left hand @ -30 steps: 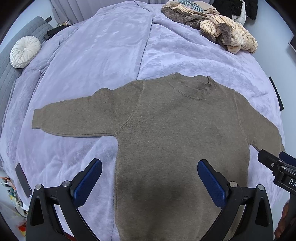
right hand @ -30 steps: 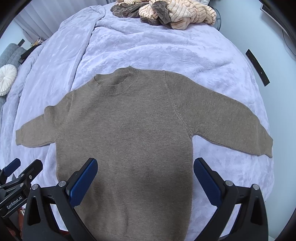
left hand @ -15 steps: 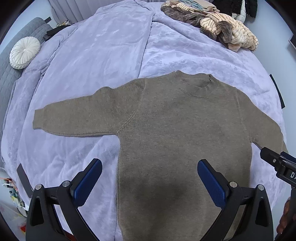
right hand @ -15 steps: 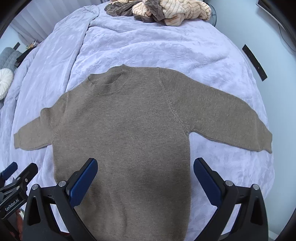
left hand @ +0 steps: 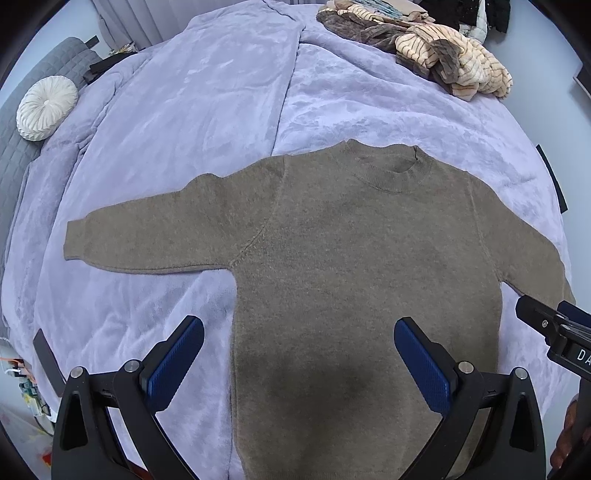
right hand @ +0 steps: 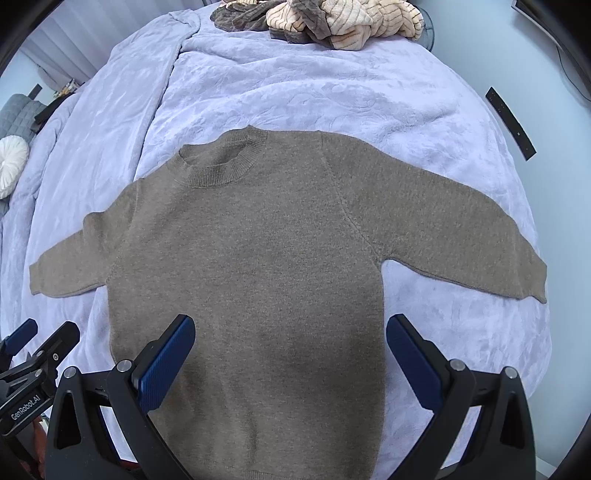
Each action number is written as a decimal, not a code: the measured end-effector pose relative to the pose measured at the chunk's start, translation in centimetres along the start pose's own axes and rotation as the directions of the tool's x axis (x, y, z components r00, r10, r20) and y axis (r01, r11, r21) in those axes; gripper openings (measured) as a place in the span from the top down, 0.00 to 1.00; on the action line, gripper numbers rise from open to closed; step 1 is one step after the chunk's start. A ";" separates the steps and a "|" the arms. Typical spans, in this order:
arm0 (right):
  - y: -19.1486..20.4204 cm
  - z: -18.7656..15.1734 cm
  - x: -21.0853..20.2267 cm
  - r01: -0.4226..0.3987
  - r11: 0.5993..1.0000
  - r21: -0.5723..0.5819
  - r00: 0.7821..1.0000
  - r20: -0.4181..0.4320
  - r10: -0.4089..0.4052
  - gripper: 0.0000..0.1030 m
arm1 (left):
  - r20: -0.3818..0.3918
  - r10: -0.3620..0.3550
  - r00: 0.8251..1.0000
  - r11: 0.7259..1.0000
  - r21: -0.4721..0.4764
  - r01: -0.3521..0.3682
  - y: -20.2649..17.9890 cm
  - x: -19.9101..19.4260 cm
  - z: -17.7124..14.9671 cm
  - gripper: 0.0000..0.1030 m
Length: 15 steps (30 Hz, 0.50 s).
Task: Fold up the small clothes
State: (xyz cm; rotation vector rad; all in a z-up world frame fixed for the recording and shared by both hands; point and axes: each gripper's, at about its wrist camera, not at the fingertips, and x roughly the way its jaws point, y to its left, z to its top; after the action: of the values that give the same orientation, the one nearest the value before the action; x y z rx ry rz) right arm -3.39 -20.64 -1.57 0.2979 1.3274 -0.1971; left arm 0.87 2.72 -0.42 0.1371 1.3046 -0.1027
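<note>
Brown sweater (left hand: pixel 354 258) spread flat, not yet folded.
Soft, limp knit; a cuff (right hand: pixel 532 280) should be pinched. Both grippers (left hand: pixel 299 354) (right hand: pixel 290 350) are held wide, empty.

White lettering "GenRobot.AI" is showing on the black left gripper (right hand: pixel 27 345) body; the black right gripper (left hand: pixel 554 317) is showing only "DA".

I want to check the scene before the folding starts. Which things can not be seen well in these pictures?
- Sweater hem: both wrist views, behind the open left gripper and right gripper.
- Its right cuff: left wrist view, behind the right gripper.
- Clothes pile: right wrist view, cut by the top edge.
</note>
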 end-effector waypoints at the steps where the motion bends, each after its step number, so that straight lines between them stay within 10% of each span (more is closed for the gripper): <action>1: 0.0 0.0 0.0 -0.001 1.000 -0.001 1.000 0.006 0.001 0.00 | 0.001 0.000 1.000 1.000 0.000 0.000 0.0 0.0 0.0 0.00; 15: 0.1 -0.2 0.7 0.010 1.000 0.000 0.999 0.036 -0.010 0.00 | -0.015 -0.005 1.000 1.000 -0.007 0.005 0.7 1.0 0.2 0.00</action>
State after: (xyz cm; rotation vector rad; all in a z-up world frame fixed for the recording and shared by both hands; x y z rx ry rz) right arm -3.36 -20.52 -2.26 0.2865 1.2933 -0.2098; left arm 1.40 3.41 -1.31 0.1289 1.3202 -0.1022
